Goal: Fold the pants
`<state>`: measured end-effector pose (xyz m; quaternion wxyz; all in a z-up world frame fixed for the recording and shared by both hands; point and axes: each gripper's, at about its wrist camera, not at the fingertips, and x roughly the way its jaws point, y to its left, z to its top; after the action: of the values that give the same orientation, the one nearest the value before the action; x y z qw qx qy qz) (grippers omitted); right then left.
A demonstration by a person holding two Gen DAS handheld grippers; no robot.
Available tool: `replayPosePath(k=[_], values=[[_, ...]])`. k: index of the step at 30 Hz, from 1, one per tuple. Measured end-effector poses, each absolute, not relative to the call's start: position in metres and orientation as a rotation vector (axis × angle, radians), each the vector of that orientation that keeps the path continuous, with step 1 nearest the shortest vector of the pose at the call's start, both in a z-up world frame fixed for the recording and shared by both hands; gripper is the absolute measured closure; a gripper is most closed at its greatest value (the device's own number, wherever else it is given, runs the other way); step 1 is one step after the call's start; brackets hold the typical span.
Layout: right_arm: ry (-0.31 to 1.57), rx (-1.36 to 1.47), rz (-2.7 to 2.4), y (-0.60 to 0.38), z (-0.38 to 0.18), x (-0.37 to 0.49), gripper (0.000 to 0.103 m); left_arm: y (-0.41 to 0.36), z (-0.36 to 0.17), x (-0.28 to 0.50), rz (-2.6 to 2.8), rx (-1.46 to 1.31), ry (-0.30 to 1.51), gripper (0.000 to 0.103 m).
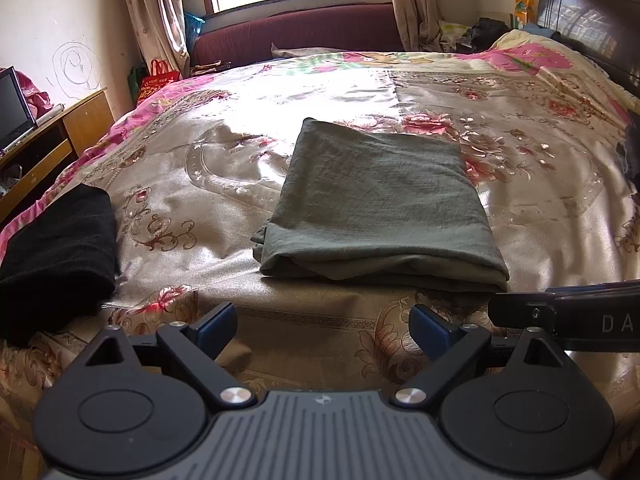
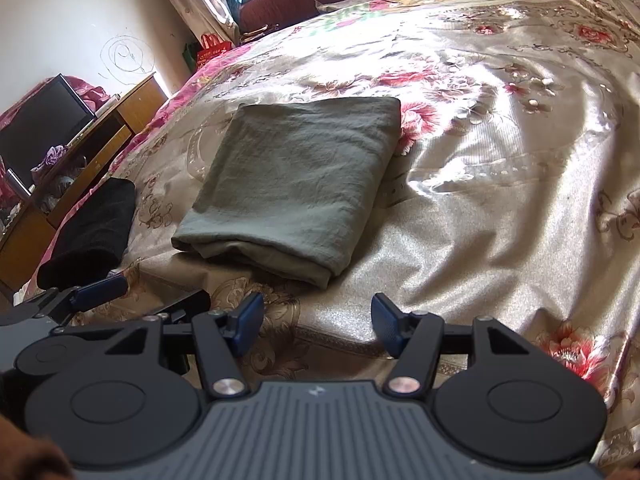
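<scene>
The olive-green pants (image 1: 380,204) lie folded into a flat rectangle on the floral bedspread (image 1: 180,184), several layers showing at the near edge. They also show in the right wrist view (image 2: 296,176). My left gripper (image 1: 322,326) is open and empty, held just short of the pants' near edge. My right gripper (image 2: 316,322) is open and empty, also short of the near edge, to the right. The right gripper's side shows at the right edge of the left wrist view (image 1: 568,318). One blue fingertip (image 2: 102,290) of the left gripper shows at the left of the right wrist view.
A folded black garment (image 1: 56,256) lies at the bed's left edge, also in the right wrist view (image 2: 94,228). A wooden desk (image 1: 52,148) with a monitor (image 1: 14,108) stands left of the bed. A maroon sofa (image 1: 300,32) sits under the window. A dark headboard (image 1: 592,20) is at the far right.
</scene>
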<state>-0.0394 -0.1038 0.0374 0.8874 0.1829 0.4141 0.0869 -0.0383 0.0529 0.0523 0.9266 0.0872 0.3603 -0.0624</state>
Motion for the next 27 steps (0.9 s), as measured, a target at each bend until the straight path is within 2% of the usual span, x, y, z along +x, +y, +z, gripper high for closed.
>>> replayPosePath(k=[27], values=[[0.867, 0.373, 0.187, -0.102, 0.0348, -0.0393, 0.04, 0.053, 0.053, -0.041, -0.106, 0.192, 0.722, 0.0]])
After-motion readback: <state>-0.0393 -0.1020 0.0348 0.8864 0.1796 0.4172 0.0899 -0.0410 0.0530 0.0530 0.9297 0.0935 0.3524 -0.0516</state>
